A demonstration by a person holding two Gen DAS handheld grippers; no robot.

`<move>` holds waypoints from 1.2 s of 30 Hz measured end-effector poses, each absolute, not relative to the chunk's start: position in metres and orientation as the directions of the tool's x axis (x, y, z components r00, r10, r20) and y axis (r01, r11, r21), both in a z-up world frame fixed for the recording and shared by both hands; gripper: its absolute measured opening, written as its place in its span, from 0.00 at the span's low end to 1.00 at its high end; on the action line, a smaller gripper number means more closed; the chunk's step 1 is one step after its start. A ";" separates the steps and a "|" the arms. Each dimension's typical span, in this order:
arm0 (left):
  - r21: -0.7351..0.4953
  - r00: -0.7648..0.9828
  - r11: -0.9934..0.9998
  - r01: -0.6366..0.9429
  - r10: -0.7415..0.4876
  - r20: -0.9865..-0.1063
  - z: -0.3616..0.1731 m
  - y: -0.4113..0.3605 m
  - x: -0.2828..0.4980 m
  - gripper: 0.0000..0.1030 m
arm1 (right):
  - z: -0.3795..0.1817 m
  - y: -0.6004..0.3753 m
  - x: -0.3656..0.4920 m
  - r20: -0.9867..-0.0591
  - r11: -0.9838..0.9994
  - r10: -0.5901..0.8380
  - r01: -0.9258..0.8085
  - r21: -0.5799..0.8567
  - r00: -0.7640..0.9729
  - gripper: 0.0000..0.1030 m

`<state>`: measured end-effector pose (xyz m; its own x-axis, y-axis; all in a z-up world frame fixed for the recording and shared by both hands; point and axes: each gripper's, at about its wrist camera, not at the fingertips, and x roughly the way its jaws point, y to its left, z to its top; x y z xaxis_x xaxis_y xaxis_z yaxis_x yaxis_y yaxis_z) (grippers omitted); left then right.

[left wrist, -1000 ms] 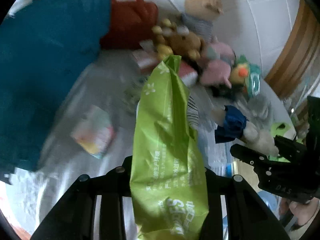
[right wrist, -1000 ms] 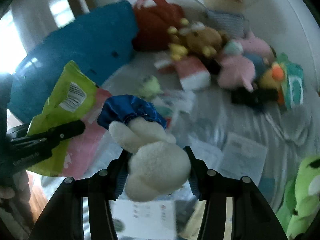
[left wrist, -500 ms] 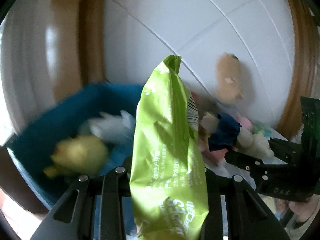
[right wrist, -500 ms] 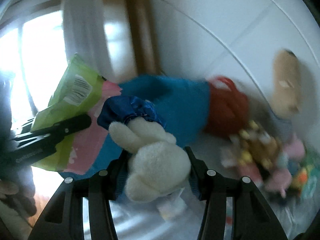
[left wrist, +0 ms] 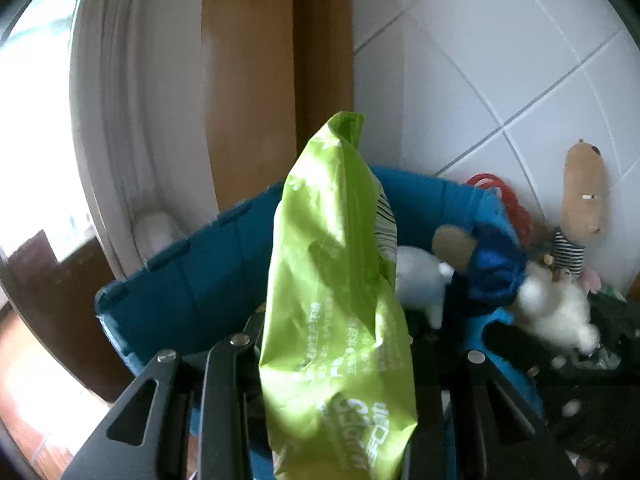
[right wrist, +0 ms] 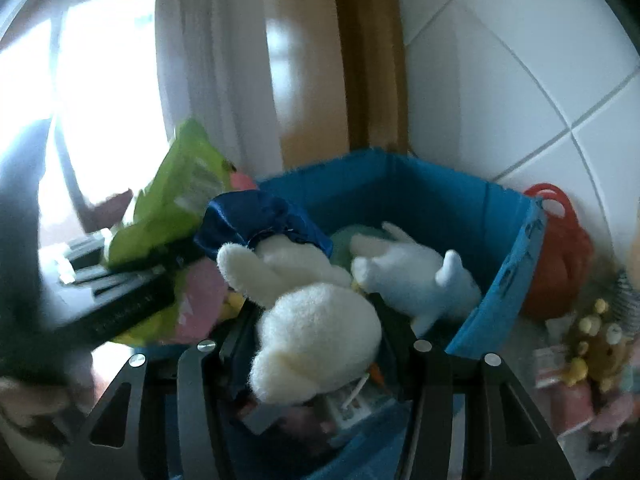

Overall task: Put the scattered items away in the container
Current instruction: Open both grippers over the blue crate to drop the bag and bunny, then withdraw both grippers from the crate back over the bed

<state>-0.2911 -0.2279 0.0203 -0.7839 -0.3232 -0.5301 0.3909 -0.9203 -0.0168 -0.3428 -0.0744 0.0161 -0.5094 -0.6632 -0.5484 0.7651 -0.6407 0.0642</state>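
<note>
My left gripper (left wrist: 340, 364) is shut on a green plastic packet (left wrist: 336, 304) and holds it upright over the near rim of the blue fabric bin (left wrist: 192, 280). My right gripper (right wrist: 316, 344) is shut on a white plush toy with a blue dress (right wrist: 312, 320), held over the open bin (right wrist: 512, 264). A pale blue plush (right wrist: 416, 276) lies inside the bin. The packet also shows in the right wrist view (right wrist: 176, 200), at the left. The white plush also shows in the left wrist view (left wrist: 552, 308), at the right.
A red bag (right wrist: 560, 256) stands right of the bin against the white tiled wall. A tan plush in a striped shirt (left wrist: 580, 208) leans on the wall. Several small plush toys (right wrist: 592, 344) lie at the right. A wooden door frame (left wrist: 276, 80) and white curtain stand behind the bin.
Both grippers have swung left from the scattered toys to the blue bin, each keeping its item. The bin's inside has come into view below them.
</note>
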 end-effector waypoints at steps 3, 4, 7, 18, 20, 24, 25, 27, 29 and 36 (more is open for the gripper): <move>-0.027 -0.776 -0.923 0.384 -0.307 -0.551 0.006 -0.243 -0.302 0.31 | -0.001 -0.088 -0.347 -0.591 -0.657 -0.620 0.753 0.032 -0.515 0.50; -0.033 -0.773 -0.923 0.384 -0.301 -0.558 0.002 -0.248 -0.302 0.31 | -0.003 -0.091 -0.348 -0.599 -0.657 -0.616 0.753 0.032 -0.512 0.50; -0.069 -0.774 -0.924 0.376 -0.273 -0.572 -0.004 -0.258 -0.304 0.31 | -0.011 -0.095 -0.350 -0.608 -0.667 -0.596 0.745 0.011 -0.524 0.50; -0.081 -0.815 -0.937 0.341 -0.251 -0.522 0.008 -0.248 -0.296 0.89 | -0.004 -0.094 -0.353 -0.574 -0.703 -0.573 0.711 -0.023 -0.585 0.84; -0.079 -0.812 -0.935 0.347 -0.257 -0.524 0.008 -0.246 -0.297 0.89 | -0.003 -0.093 -0.353 -0.574 -0.707 -0.571 0.707 -0.021 -0.587 0.88; -0.079 -0.806 -0.931 0.357 -0.264 -0.529 0.006 -0.243 -0.297 0.89 | 0.001 -0.089 -0.349 -0.569 -0.716 -0.570 0.698 -0.010 -0.593 1.00; -0.081 -0.806 -0.930 0.358 -0.264 -0.530 0.007 -0.243 -0.296 0.89 | 0.001 -0.089 -0.350 -0.568 -0.716 -0.571 0.698 -0.007 -0.592 1.00; -0.092 -0.805 -0.933 0.349 -0.248 -0.539 0.004 -0.242 -0.293 0.89 | 0.000 -0.086 -0.349 -0.573 -0.711 -0.579 0.703 0.005 -0.581 1.00; -0.094 -0.802 -0.931 0.353 -0.249 -0.543 0.002 -0.240 -0.287 0.89 | 0.000 -0.083 -0.346 -0.572 -0.715 -0.575 0.699 0.003 -0.585 1.00; -0.104 -0.801 -0.913 0.395 -0.287 -0.526 0.006 -0.228 -0.257 0.89 | 0.000 -0.054 -0.333 -0.545 -0.731 -0.582 0.682 0.025 -0.604 1.00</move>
<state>-0.2572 -0.2283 0.0059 -0.8009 -0.2866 -0.5257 0.3947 -0.9130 -0.1036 -0.3328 -0.0544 0.0003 -0.6035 -0.5816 -0.5454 0.6819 -0.7310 0.0250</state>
